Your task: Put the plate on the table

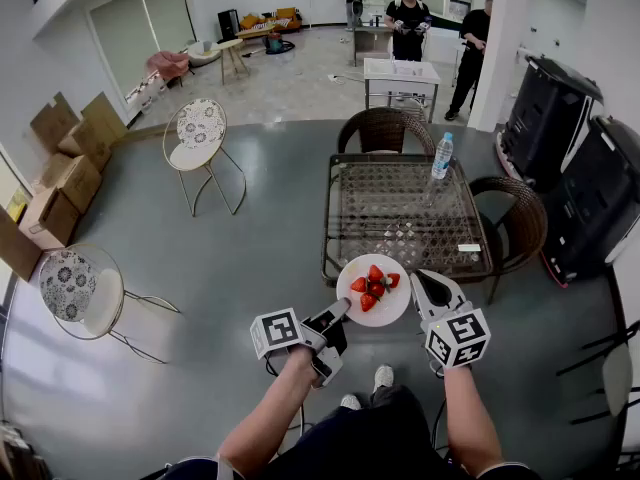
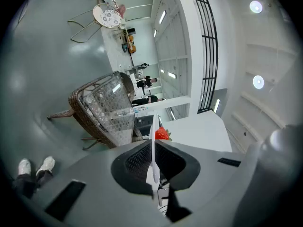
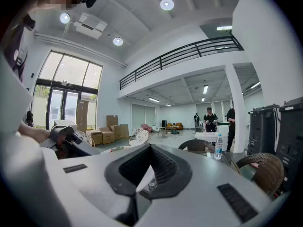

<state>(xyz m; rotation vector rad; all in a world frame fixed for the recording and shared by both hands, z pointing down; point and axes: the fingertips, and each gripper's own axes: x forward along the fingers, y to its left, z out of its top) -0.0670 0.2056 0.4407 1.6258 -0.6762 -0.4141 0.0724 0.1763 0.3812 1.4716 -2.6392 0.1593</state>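
A white plate [image 1: 385, 308] with several red strawberries [image 1: 372, 288] hangs in the air over the near edge of the glass-topped wicker table [image 1: 405, 213]. My left gripper [image 1: 339, 314] is shut on the plate's left rim. In the left gripper view the plate [image 2: 154, 126] shows edge-on as a thin white line between the jaws of the left gripper [image 2: 152, 148], with one strawberry [image 2: 162, 134] beside it. My right gripper [image 1: 428, 290] sits just off the plate's right rim; in the right gripper view the right gripper [image 3: 150, 148] is shut with nothing between its jaws.
A water bottle [image 1: 441, 156] stands at the table's far right corner, and a small white item [image 1: 468, 248] lies near its front right. Wicker chairs [image 1: 385, 128] [image 1: 515, 223] flank the table. Black machines [image 1: 590, 188] stand to the right. People [image 1: 408, 23] stand at the back.
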